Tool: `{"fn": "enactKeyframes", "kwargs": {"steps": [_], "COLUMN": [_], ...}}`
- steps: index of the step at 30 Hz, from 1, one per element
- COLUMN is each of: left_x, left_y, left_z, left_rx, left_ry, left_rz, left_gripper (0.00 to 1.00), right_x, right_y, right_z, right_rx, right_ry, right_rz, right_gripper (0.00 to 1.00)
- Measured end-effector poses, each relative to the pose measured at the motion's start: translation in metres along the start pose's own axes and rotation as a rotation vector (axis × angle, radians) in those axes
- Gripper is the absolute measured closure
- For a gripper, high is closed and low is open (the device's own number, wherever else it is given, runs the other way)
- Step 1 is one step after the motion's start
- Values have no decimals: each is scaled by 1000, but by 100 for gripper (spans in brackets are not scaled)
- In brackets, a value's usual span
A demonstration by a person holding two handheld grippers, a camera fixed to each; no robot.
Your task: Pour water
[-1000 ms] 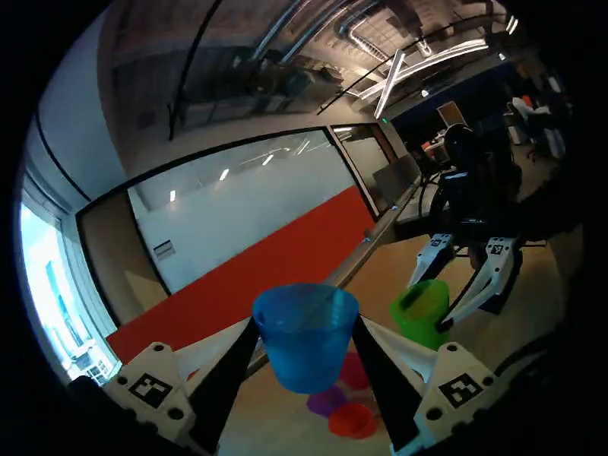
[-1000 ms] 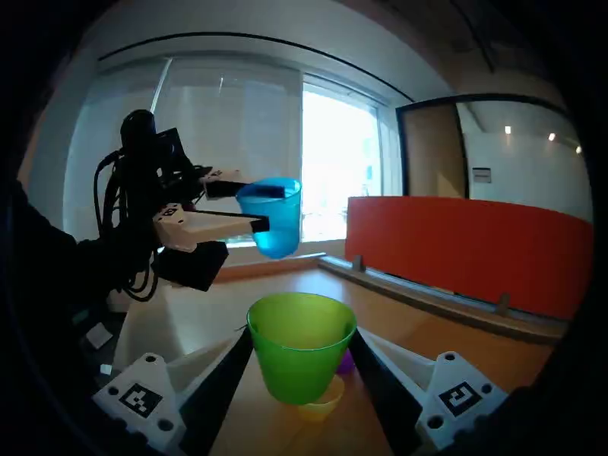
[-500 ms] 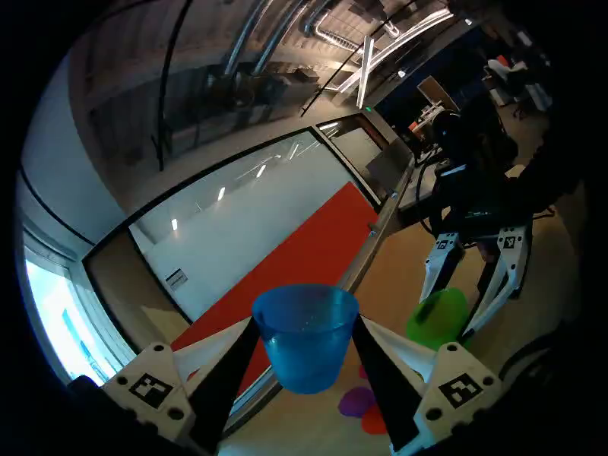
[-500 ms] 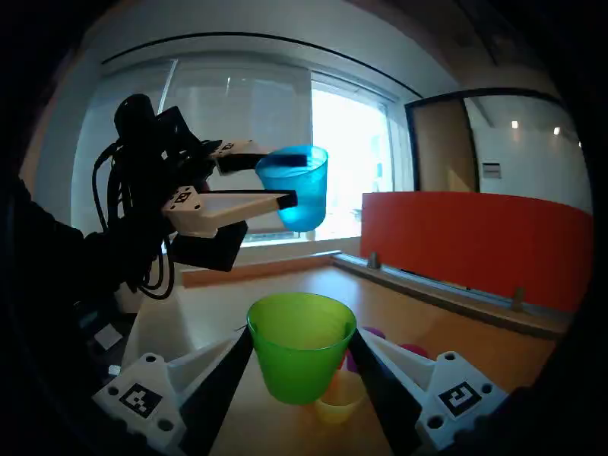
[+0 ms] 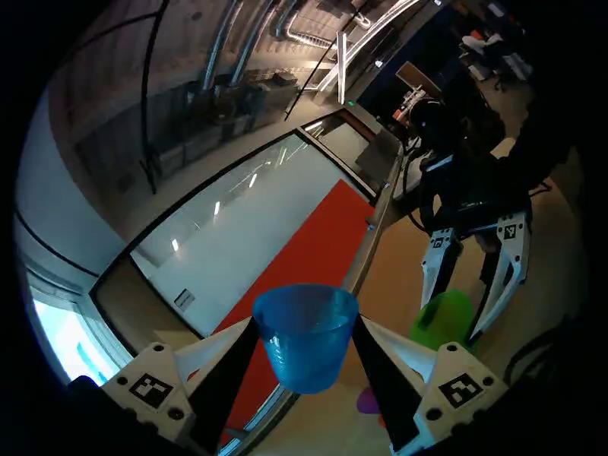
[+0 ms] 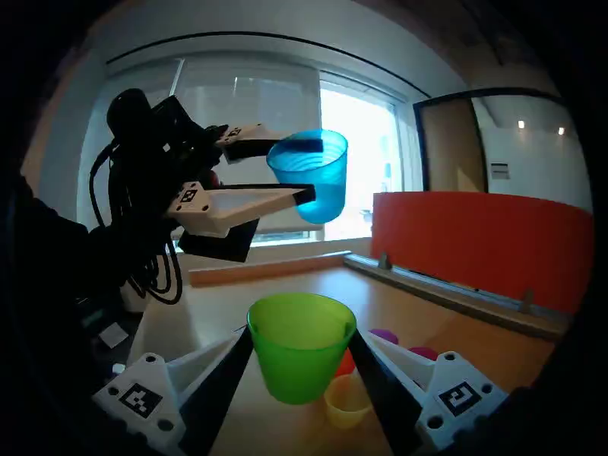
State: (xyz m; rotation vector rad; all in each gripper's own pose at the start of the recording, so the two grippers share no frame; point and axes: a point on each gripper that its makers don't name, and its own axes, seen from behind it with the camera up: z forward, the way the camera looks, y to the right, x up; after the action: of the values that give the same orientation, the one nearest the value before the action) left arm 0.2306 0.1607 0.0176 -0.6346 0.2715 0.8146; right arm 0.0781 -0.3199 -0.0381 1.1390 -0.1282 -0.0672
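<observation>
— Where's the blue cup [image 5: 305,342]?
— Clamped by its sides in the left gripper [image 5: 305,327], mouth up. It's see-through plastic. In the right gripper view it hangs high in the air, tipped a little.
— And the green cup [image 6: 302,357]?
— Translucent too, upright, pinched in the right gripper [image 6: 302,334]. It sits lower than the blue cup, and the two don't touch.
— Any water?
— Can't tell in either.
</observation>
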Motion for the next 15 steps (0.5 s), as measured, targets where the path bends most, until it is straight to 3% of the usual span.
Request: {"fn": "enactKeyframes", "kwargs": {"steps": [15], "left_x": [1], "left_y": [0], "left_z": [4], "left_rx": [3], "left_ry": [-3], "left_rz": [103], "left_gripper": [15], "right_x": [4], "right_y": [-4], "right_z": [9], "right_rx": [14], "right_ry": [1], "right_rz": [-7], "right_gripper": [10]}}
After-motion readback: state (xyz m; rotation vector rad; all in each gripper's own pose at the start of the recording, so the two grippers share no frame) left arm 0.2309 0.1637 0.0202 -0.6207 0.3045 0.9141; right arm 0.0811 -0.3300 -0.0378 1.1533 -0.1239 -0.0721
